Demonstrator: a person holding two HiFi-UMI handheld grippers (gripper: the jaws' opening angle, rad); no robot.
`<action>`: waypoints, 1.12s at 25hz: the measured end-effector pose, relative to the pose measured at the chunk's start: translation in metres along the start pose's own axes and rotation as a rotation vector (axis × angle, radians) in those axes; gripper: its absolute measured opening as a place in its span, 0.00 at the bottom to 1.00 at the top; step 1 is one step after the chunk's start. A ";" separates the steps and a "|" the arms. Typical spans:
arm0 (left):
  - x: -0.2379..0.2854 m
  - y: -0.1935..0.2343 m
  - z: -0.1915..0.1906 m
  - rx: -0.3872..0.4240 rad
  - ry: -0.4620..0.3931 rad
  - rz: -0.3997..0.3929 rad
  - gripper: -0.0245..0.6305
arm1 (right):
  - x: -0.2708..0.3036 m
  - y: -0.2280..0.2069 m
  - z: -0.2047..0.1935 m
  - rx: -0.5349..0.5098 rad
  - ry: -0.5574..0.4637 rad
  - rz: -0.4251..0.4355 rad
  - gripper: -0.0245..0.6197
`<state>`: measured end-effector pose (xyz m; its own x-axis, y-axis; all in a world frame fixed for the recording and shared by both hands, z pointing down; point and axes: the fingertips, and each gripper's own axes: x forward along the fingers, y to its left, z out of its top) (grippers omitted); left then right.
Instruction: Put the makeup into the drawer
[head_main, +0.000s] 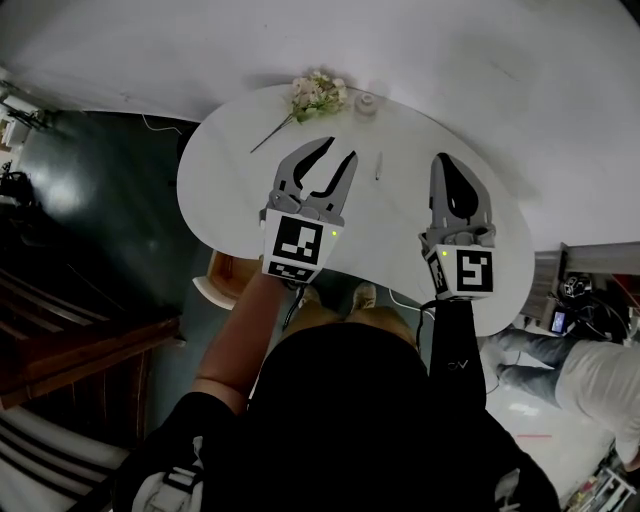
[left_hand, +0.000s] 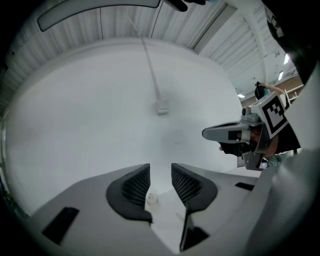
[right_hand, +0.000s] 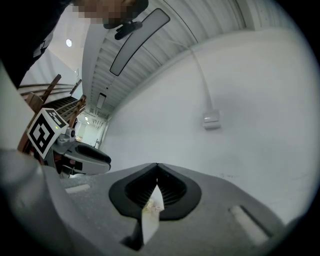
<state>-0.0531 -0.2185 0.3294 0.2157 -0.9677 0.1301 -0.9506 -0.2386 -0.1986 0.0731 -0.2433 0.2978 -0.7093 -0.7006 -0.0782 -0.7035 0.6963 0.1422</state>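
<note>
A white rounded table (head_main: 230, 190) stands against a white wall. On it lie a slim pale stick (head_main: 378, 165) and a small white jar (head_main: 365, 103); no drawer shows in any view. My left gripper (head_main: 337, 155) hovers over the table's middle, jaws apart and empty. In the left gripper view (left_hand: 160, 182) the jar (left_hand: 151, 200) shows low in the gap, far beyond the pads. My right gripper (head_main: 444, 162) is held to the right over the table, its pads pressed together on nothing (right_hand: 157, 170). Each gripper sees the other: the right gripper (left_hand: 230, 134), the left gripper (right_hand: 82, 160).
A sprig of pale flowers (head_main: 312, 97) lies at the table's far edge. A cable with a small box (left_hand: 162, 106) runs down the wall. A wooden seat (head_main: 225, 275) sits under the table's near left edge. A person (head_main: 590, 385) is at the right.
</note>
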 end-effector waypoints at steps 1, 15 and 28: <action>0.005 -0.004 -0.005 -0.006 0.013 -0.008 0.24 | -0.001 -0.002 -0.001 0.010 -0.002 -0.001 0.04; 0.098 -0.077 -0.140 -0.179 0.353 -0.147 0.24 | -0.009 -0.043 -0.031 0.054 0.049 -0.019 0.05; 0.164 -0.098 -0.257 -0.180 0.616 -0.099 0.29 | -0.029 -0.089 -0.087 0.050 0.182 -0.026 0.04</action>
<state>0.0183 -0.3332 0.6203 0.1874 -0.7053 0.6837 -0.9669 -0.2552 0.0017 0.1601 -0.2988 0.3733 -0.6742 -0.7319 0.0991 -0.7261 0.6814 0.0924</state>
